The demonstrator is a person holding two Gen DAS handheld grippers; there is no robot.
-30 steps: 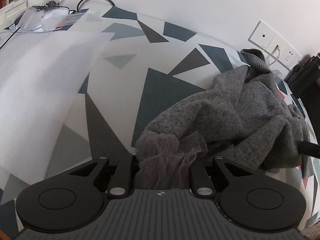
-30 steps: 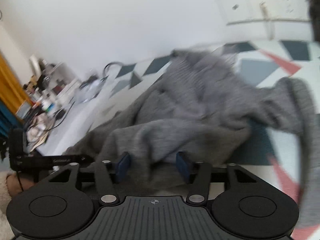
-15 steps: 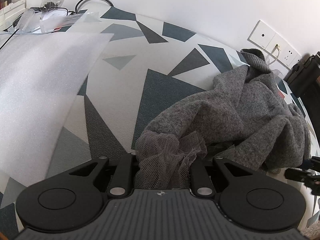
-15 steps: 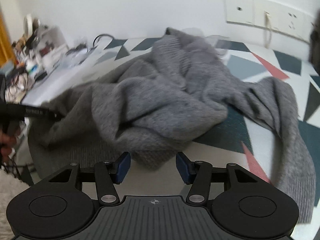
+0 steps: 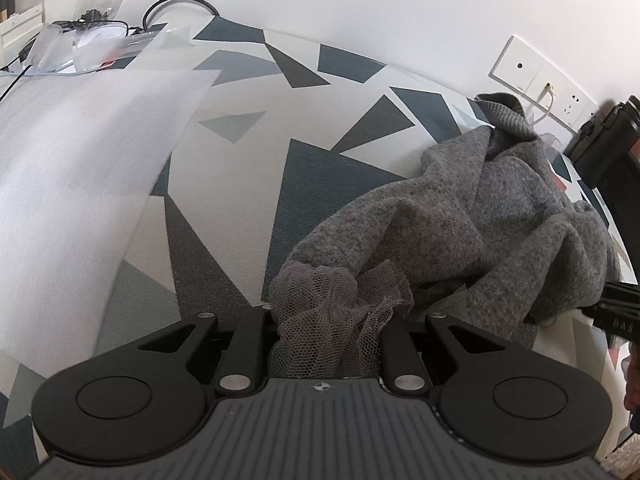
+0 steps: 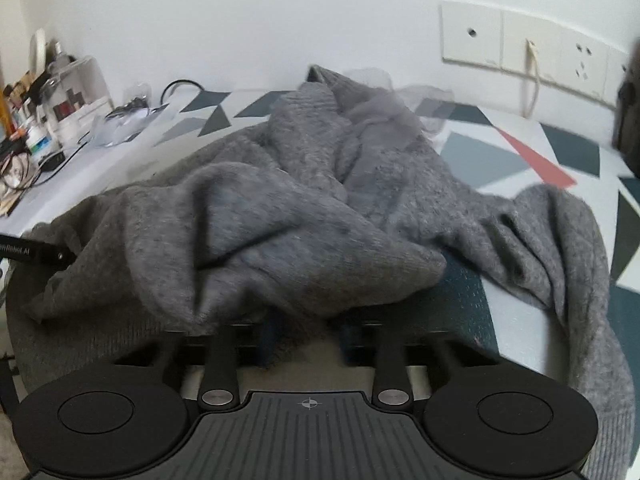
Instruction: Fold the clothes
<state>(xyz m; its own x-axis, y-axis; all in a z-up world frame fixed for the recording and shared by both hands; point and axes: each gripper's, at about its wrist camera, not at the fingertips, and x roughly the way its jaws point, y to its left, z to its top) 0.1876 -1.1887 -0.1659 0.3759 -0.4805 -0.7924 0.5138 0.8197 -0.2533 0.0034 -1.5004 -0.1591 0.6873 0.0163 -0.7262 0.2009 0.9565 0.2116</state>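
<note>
1. You are working over a table covered in a cloth printed with grey, dark blue and red triangles, set against a white wall.
2. The grey knitted sweater is lying crumpled in a heap on that cloth, below the wall sockets, with one sleeve trailing down the right side of the right wrist view.
3. Your left tongs are gripping a bunch of the grey mesh lining that is sticking out from under the sweater's near edge.
4. Your right tongs have just been closing, and they are now pinching a fold of the sweater's near edge; the fabric is draping over the fingertips and hiding them.
5. A white foam sheet is lying on the cloth to the left, well apart from the sweater.
6. A black cable and clear plastic bags are sitting at the far left corner.
</note>
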